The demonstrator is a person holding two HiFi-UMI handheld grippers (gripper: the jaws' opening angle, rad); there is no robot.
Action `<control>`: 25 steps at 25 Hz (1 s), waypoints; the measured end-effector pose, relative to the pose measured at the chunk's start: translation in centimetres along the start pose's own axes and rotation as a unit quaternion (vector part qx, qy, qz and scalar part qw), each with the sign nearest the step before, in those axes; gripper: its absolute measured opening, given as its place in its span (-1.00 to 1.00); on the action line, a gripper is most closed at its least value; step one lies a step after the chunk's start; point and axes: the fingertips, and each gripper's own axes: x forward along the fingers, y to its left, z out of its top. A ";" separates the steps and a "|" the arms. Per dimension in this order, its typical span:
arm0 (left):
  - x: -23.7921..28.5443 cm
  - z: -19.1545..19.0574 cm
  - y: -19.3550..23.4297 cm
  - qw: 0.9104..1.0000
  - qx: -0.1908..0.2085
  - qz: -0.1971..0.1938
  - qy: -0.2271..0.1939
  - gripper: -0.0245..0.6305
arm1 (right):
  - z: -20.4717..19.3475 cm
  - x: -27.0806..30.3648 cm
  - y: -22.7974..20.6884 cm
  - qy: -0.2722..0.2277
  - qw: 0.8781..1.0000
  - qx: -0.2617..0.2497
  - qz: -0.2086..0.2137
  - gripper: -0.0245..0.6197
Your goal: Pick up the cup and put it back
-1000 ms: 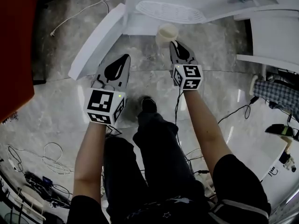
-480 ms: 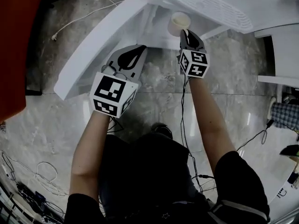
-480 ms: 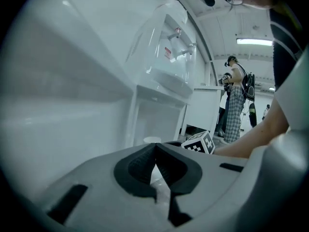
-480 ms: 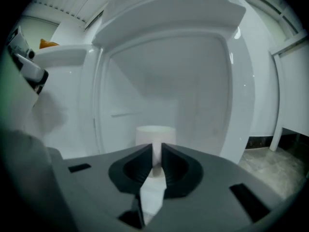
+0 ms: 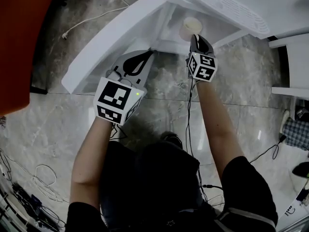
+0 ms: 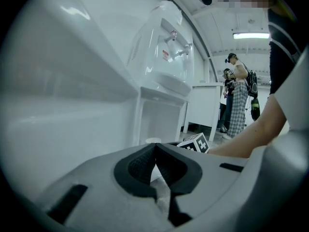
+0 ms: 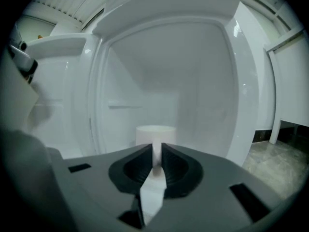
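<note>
The left tool [image 5: 149, 53] and right tool [image 5: 195, 36] were grey with black pads [image 6: 140, 166]. The left cube [image 5: 117, 99] and right cube [image 5: 203, 66] were white with black square markers; a green light [image 5: 137, 94] glowed at the left one's three o'clock. The person wore dark short sleeves [image 5: 248, 178] and dark trousers [image 5: 145, 163].

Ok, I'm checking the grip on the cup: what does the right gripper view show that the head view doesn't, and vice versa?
Only the right gripper view: the jaws pinching the wall of the cup, and the inside of the white compartment behind it. Only the head view: the left gripper, the person's forearms, and cables on the marble floor. Both: the cup held by the right gripper in front of the compartment, and a patch of that floor.
</note>
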 end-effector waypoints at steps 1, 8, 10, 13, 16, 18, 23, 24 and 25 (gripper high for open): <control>-0.1 0.1 0.2 1.000 0.001 0.000 -0.002 -0.90 | 0.0 0.2 0.1 -0.003 1.000 0.001 0.000 -0.78; -0.5 0.0 1.3 1.000 -0.004 0.006 -0.009 -0.90 | 0.2 2.6 0.4 -0.002 1.000 -0.010 -0.012 -0.76; -0.6 -0.1 1.3 1.000 -0.007 0.002 -0.009 -0.90 | 0.2 2.8 0.5 0.006 1.000 -0.024 -0.012 -0.75; -0.8 0.0 1.2 1.000 -0.012 -0.004 -0.012 -0.90 | 0.0 2.7 1.2 0.018 0.999 -0.036 0.012 -0.71; -1.1 0.3 1.0 1.000 -0.020 -0.010 -0.019 -0.90 | 0.2 1.9 1.8 0.019 0.998 -0.047 0.028 -0.46; -1.4 1.6 1.1 0.999 -0.015 -0.013 -0.025 -0.90 | 1.3 1.3 1.7 0.014 0.999 -0.036 0.020 -0.42; -6.7 6.6 -2.3 0.999 -0.022 -0.024 -0.010 -0.90 | 3.3 -5.6 2.9 0.068 0.997 -0.020 0.005 -0.45; -8.2 7.8 -2.9 0.999 -0.025 -0.025 -0.004 -0.90 | 4.4 -7.1 3.8 0.076 0.997 -0.013 0.009 -0.45; -9.7 9.0 -3.1 0.999 -0.030 -0.024 0.001 -0.90 | 5.9 -8.4 4.9 0.078 0.997 -0.007 0.017 -0.44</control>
